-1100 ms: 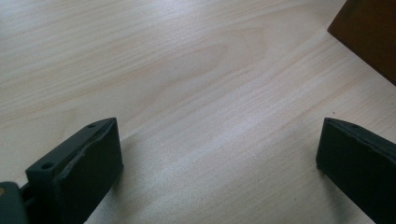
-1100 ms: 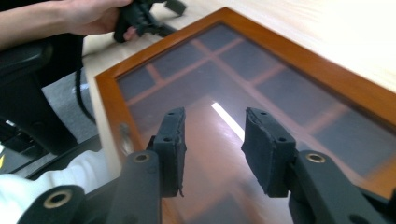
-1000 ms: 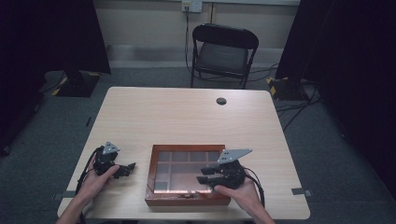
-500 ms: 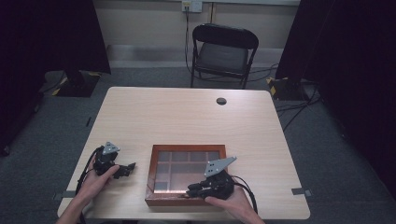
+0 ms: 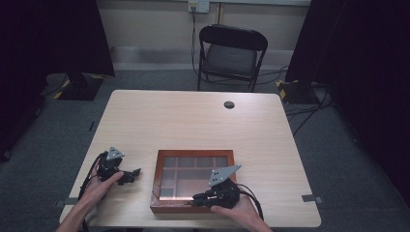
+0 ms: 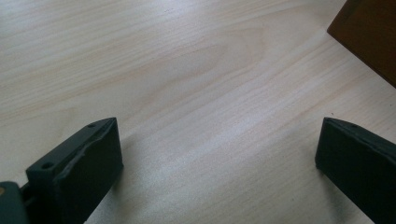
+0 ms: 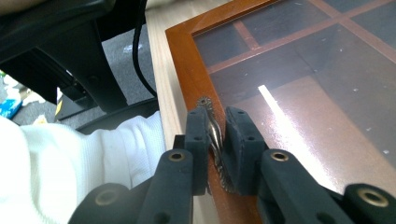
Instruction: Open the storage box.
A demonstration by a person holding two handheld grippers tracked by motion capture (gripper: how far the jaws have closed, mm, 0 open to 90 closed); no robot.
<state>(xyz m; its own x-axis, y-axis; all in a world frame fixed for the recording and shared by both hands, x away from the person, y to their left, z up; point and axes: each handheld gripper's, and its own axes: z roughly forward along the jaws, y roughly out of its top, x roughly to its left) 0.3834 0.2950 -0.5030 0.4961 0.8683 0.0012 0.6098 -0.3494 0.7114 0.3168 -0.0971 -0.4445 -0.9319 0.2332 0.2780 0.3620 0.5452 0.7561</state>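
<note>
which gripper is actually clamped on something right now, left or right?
The right gripper: its jaws are shut on the small metal latch at the near edge of the wooden box. The left gripper is wide open over bare table.

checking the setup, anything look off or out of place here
Nothing stands out. The wooden box lies flat and square on the table, lid intact; the right gripper is shut on its small metal clasp.

No text, label, brand or number can be read anywhere (the wooden box (image 5: 193,180) included).
</note>
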